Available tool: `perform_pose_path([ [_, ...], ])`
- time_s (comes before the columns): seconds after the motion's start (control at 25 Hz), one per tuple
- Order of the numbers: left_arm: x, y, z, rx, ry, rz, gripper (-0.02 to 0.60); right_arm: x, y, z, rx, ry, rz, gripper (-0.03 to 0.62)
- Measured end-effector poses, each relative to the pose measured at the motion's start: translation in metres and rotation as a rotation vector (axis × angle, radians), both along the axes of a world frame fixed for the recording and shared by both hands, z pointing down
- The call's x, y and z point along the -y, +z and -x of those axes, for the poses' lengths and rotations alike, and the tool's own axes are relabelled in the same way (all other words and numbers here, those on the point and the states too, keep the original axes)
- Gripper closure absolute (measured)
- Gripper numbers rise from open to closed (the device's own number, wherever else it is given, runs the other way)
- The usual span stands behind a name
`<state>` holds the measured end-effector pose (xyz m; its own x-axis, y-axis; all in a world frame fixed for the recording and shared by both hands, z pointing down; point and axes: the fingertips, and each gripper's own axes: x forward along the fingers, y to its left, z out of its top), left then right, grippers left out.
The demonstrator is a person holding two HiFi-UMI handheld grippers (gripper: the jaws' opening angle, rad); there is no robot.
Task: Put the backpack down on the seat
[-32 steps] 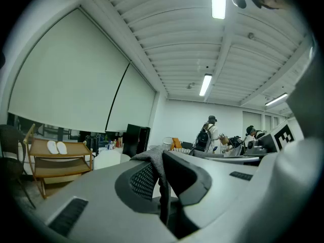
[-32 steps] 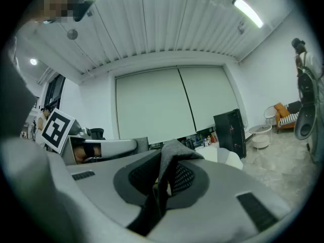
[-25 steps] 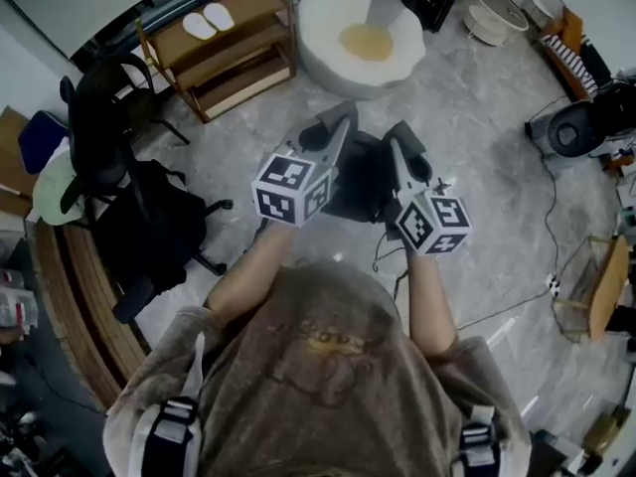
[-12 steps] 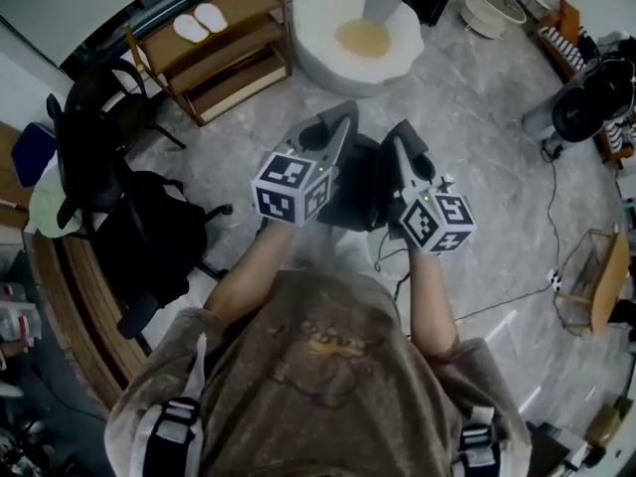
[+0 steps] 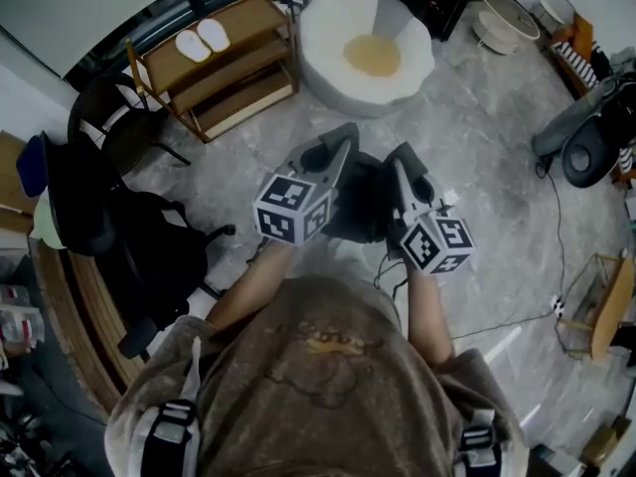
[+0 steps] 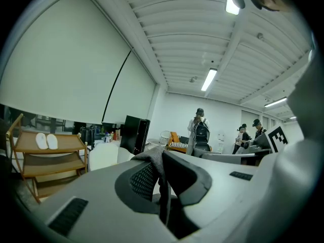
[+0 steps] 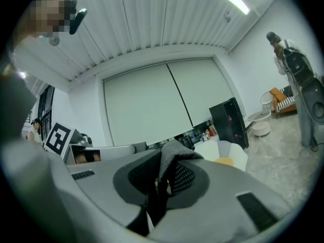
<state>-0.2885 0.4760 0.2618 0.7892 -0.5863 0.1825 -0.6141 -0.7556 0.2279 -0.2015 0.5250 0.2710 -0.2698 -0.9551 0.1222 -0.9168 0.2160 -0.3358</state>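
**Backpack hanging between two grippers, short of the white seat**

A person is standing on a grey marbled floor and looking steeply down at both hand-held grippers. The left gripper and the right gripper are pointing away from the body, side by side. A dark backpack is hanging between them, clear of the floor.

In the left gripper view, the jaws are pinching a fold of grey strap, with the pads pressed onto the fabric. In the right gripper view, the jaws are likewise pinching a grey strap, and darker webbing is trailing down from the pinch.

The seat is standing farther off, just beyond the grippers. It is a round white tub chair with a raised rim. A yellow cushion is lying in its hollow, and the backpack is not touching it.

To the far left of the seat, a low wooden shelf is standing on the floor. A pair of white slippers is resting side by side on its top board. What is sitting on the lower boards is too small to tell.

At the left edge, a black office chair is carrying a dark bundle on its near side.

In the left gripper view, a person wearing a backpack is standing far across the room.
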Motion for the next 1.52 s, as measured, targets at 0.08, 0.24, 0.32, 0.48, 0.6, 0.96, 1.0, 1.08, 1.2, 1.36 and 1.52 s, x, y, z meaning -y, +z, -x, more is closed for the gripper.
perform_pose_path([
  [0.08, 0.017, 0.000, -0.010, -0.003, -0.003, 0.010, 0.549, 0.016, -0.001, -0.009, 0.009, -0.007, 0.001, 0.565],
  [0.24, 0.053, -0.003, -0.030, -0.004, -0.003, 0.023, 0.549, 0.053, -0.004, -0.030, 0.019, -0.020, 0.007, 0.565],
  [0.32, 0.072, -0.007, -0.041, -0.004, -0.009, 0.020, 0.549, 0.073, -0.010, -0.041, 0.020, -0.031, 0.004, 0.565],
  [0.48, 0.111, -0.013, -0.069, -0.004, -0.025, 0.016, 0.549, 0.112, -0.017, -0.069, 0.015, -0.050, -0.004, 0.565],
  [0.6, 0.136, -0.014, -0.091, -0.006, -0.034, 0.016, 0.549, 0.138, -0.019, -0.091, 0.009, -0.060, -0.008, 0.565],
  [0.96, 0.196, -0.015, -0.136, -0.023, -0.079, 0.024, 0.549, 0.201, -0.026, -0.140, 0.011, -0.123, -0.010, 0.565],
  [1.0, 0.201, -0.014, -0.140, -0.022, -0.081, 0.025, 0.549, 0.207, -0.026, -0.144, 0.013, -0.126, -0.010, 0.565],
  [1.08, 0.211, -0.015, -0.146, -0.015, -0.082, 0.020, 0.549, 0.219, -0.027, -0.150, 0.016, -0.130, -0.011, 0.565],
  [1.2, 0.228, -0.015, -0.155, -0.012, -0.081, 0.010, 0.549, 0.237, -0.027, -0.159, 0.020, -0.130, -0.013, 0.565],
  [1.36, 0.256, -0.013, -0.167, -0.011, -0.073, 0.001, 0.549, 0.262, -0.024, -0.170, 0.024, -0.122, -0.010, 0.565],
  [1.52, 0.288, -0.006, -0.179, -0.012, -0.057, -0.003, 0.549, 0.292, -0.014, -0.182, 0.029, -0.112, -0.006, 0.565],
])
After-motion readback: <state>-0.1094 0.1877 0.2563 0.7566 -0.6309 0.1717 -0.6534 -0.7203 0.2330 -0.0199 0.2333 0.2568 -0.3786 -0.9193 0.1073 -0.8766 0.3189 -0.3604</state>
